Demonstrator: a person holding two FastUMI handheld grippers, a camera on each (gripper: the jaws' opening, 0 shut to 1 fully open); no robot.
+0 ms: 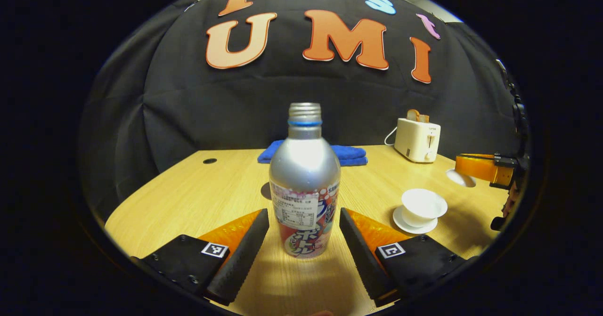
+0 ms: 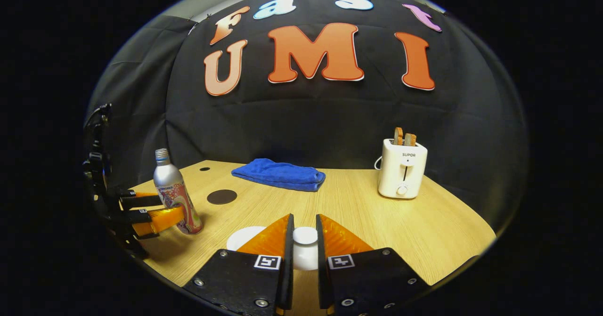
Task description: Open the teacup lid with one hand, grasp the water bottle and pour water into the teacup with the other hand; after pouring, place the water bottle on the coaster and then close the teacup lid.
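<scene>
Silver water bottle (image 1: 305, 184) upright, neck up

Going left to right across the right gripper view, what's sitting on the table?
Silver metal water bottle → dark round coaster → folded blue towel → white toaster with bread slices. Nearer the camera, the right gripper is shut on the white teacup lid.

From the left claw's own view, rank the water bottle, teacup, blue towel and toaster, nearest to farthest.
1. Water bottle: between the left claw's open fingers.
2. Teacup: ahead, right, lid off.
3. Blue towel and toaster: table's far edge, centre and right; too close to call.
</scene>
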